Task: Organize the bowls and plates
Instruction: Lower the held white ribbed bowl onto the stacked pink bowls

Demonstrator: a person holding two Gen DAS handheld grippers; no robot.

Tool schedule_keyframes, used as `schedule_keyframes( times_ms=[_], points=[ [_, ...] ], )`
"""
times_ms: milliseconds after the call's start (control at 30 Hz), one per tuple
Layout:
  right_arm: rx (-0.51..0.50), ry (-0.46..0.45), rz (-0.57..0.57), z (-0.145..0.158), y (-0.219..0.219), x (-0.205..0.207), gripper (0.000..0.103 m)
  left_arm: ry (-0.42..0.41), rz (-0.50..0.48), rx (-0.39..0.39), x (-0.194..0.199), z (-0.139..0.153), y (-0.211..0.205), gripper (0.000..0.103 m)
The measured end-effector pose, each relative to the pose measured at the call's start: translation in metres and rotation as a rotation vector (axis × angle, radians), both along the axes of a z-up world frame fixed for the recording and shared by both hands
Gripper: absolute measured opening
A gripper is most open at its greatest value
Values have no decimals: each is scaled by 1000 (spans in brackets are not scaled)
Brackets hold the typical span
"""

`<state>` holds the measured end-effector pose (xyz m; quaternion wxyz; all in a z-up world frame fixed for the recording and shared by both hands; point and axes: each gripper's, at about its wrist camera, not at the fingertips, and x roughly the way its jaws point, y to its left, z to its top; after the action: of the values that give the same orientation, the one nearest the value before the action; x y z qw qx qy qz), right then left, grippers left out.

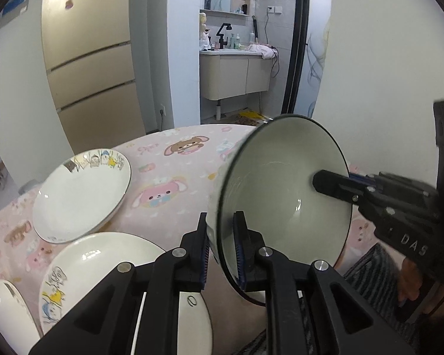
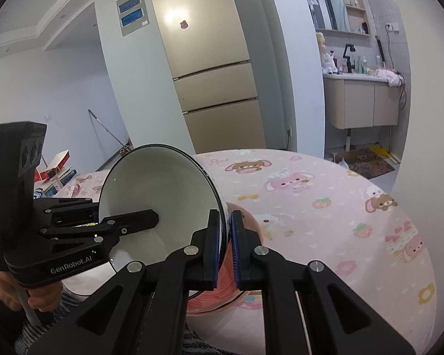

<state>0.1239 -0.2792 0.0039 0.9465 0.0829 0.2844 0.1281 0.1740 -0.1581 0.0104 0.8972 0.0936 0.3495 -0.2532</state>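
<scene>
Between both grippers' pads, bowl

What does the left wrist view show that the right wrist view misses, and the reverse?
Left wrist only: two decorated plates, one farther and one nearer, lying left of the bowl.
Right wrist only: the bowl's pink outer wall and a stack of books beyond the table.
Both: the tilted bowl, gripped at opposite rim edges by the left gripper and right gripper, and the pink tablecloth.

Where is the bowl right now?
The bowl is tipped on its side above the pink tablecloth, its rim pinched by the left gripper and the right gripper, right of the two plates in the left wrist view.
</scene>
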Motion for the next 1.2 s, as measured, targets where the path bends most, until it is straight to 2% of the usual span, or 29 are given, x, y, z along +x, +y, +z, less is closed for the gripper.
schedule_keyframes(
  times_ms=[133,333,500,567,767,967,1067,1200],
  points=[
    [-5,18,-5,-5,1,3,7,-44,9,54,-3,-4,-6,17],
    [-14,34,-12,-10,2,4,7,-63,11,72,-2,-7,-7,17],
    [-103,29,-33,-10,14,2,8,-52,5,108,1,-16,-11,19],
    [-130,20,-39,-10,18,1,8,-47,3,107,2,-17,-11,19],
    [-114,26,-43,-10,13,2,8,-39,-1,91,1,-16,-9,19],
    [-184,-14,-96,-5,19,-5,10,-37,7,36,2,-13,-2,20],
    [-163,-19,-86,-5,17,-5,10,-57,4,3,-2,-6,1,20],
    [-164,-20,-88,-5,16,-5,10,-59,5,13,-2,-9,-1,20]
  ],
)
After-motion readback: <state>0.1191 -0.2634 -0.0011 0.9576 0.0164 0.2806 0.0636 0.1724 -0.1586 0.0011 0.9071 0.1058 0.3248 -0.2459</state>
